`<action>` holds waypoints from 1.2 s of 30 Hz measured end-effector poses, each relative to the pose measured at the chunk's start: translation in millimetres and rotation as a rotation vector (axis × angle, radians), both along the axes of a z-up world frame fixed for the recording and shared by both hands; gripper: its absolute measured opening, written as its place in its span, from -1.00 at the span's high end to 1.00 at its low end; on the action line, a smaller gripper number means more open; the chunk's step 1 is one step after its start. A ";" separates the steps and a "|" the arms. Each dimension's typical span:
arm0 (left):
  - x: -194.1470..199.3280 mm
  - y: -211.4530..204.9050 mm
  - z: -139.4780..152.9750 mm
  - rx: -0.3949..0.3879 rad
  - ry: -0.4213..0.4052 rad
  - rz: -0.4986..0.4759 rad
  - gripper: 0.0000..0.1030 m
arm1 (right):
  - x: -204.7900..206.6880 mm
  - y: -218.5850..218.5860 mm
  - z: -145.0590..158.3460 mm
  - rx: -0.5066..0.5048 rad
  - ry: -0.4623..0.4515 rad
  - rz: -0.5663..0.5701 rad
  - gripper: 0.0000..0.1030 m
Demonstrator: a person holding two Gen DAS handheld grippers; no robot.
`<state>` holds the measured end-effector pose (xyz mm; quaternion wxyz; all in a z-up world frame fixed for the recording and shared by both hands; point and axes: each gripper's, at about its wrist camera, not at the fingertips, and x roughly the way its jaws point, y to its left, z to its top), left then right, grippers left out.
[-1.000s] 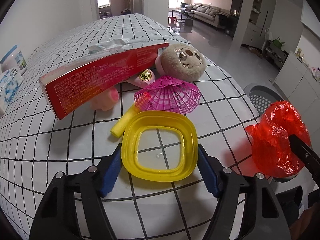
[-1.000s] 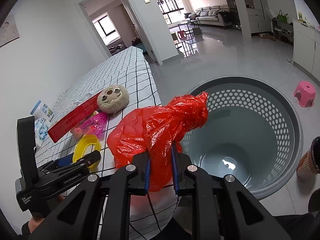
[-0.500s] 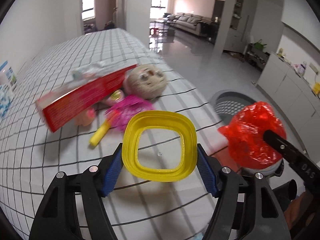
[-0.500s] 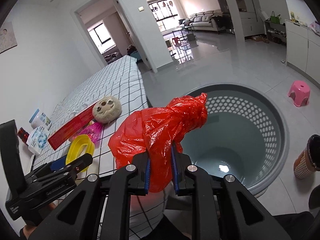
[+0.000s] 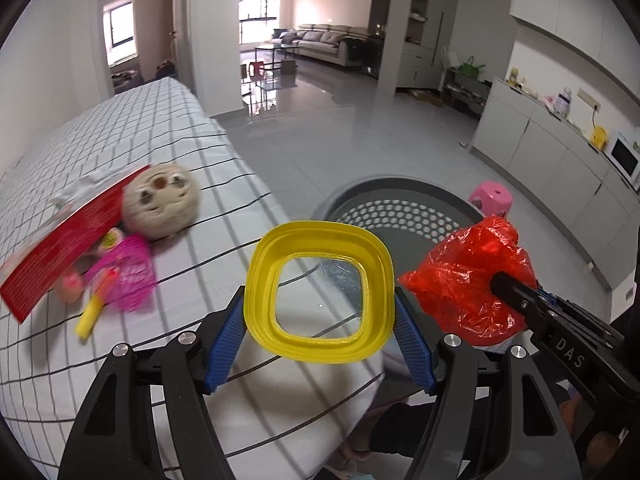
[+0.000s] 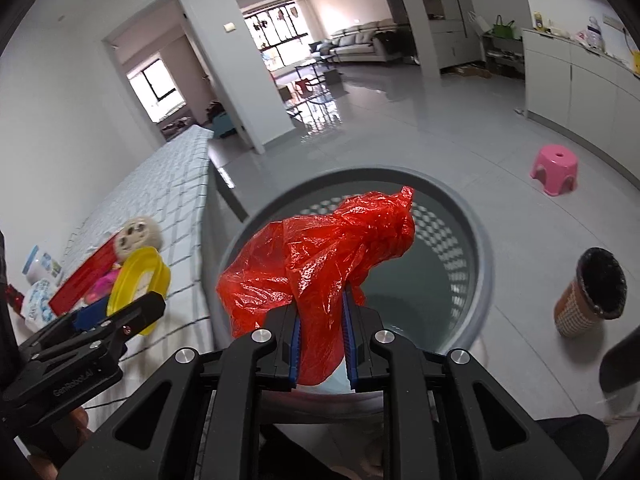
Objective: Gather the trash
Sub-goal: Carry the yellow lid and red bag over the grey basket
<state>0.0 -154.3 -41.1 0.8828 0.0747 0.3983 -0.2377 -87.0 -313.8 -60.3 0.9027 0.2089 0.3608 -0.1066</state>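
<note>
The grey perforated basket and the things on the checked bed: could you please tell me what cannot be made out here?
- Grey perforated basket floor: right wrist view, hidden behind the red plastic bag.
- Red box print: left wrist view, motion-blurred.
- Pink toy: left wrist view, blurred, partly under the box.
- Packs at the bed's edge: right wrist view, too small to read.

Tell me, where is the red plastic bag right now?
The red plastic bag is pinched in the right gripper, right above the open grey basket on the floor, beside the checkered bed.
</note>
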 end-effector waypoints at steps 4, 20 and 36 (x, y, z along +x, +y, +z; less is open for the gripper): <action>2.4 -18.2 -5.5 0.017 0.011 -0.020 -0.31 | 2.4 -10.8 -6.4 -0.010 0.032 -0.009 0.67; 1.3 -51.7 -18.1 0.082 -0.013 -0.055 -0.31 | 12.2 -29.4 -20.2 -0.112 0.086 0.027 0.67; 6.6 -70.0 -25.8 0.083 0.005 -0.069 -0.35 | 14.1 -43.7 -33.0 -0.119 0.104 0.033 0.67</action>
